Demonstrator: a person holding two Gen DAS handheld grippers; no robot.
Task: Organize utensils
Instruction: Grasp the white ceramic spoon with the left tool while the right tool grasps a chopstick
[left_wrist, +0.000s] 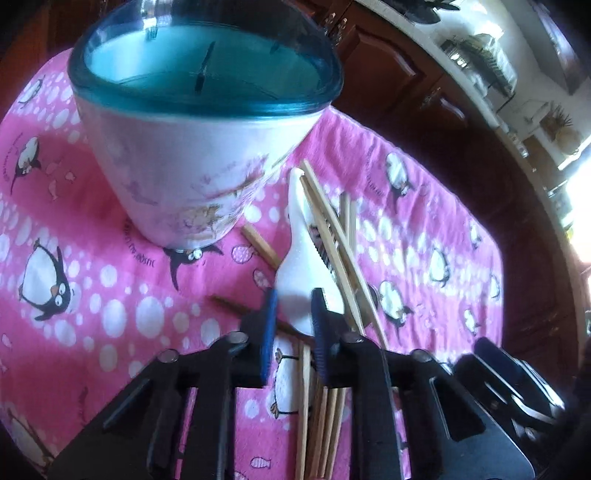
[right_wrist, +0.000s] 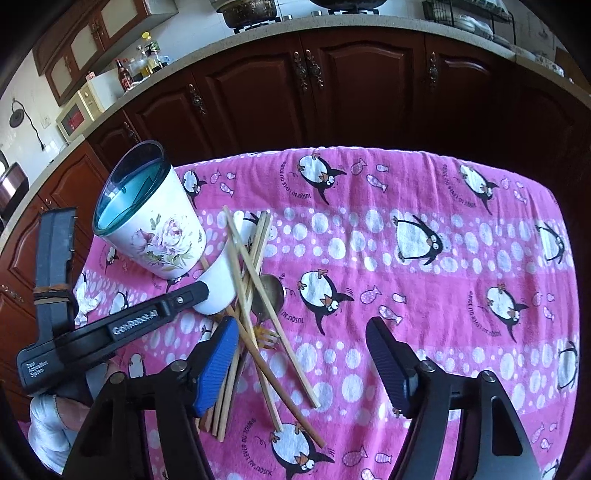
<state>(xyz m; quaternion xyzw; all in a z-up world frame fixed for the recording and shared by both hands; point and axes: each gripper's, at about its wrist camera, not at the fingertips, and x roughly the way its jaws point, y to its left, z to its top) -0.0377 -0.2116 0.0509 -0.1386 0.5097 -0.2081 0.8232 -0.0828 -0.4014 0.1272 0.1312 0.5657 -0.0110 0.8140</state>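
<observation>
A white floral cup with a teal rim (left_wrist: 192, 155) stands on the pink penguin cloth; it also shows at the left of the right wrist view (right_wrist: 155, 225). My left gripper (left_wrist: 293, 314) is shut on a white ceramic spoon (left_wrist: 299, 258), also seen in the right wrist view (right_wrist: 219, 286), which lies among several wooden chopsticks (right_wrist: 255, 295). A metal spoon (right_wrist: 269, 291) and a small yellow fork (right_wrist: 267, 334) lie under the chopsticks. My right gripper (right_wrist: 301, 365) is open and empty, its left finger over the chopstick pile.
The pink cloth (right_wrist: 424, 277) covers the table, whose far edge drops off toward dark wooden kitchen cabinets (right_wrist: 332, 85). A counter with a microwave, bottles and pots runs behind them.
</observation>
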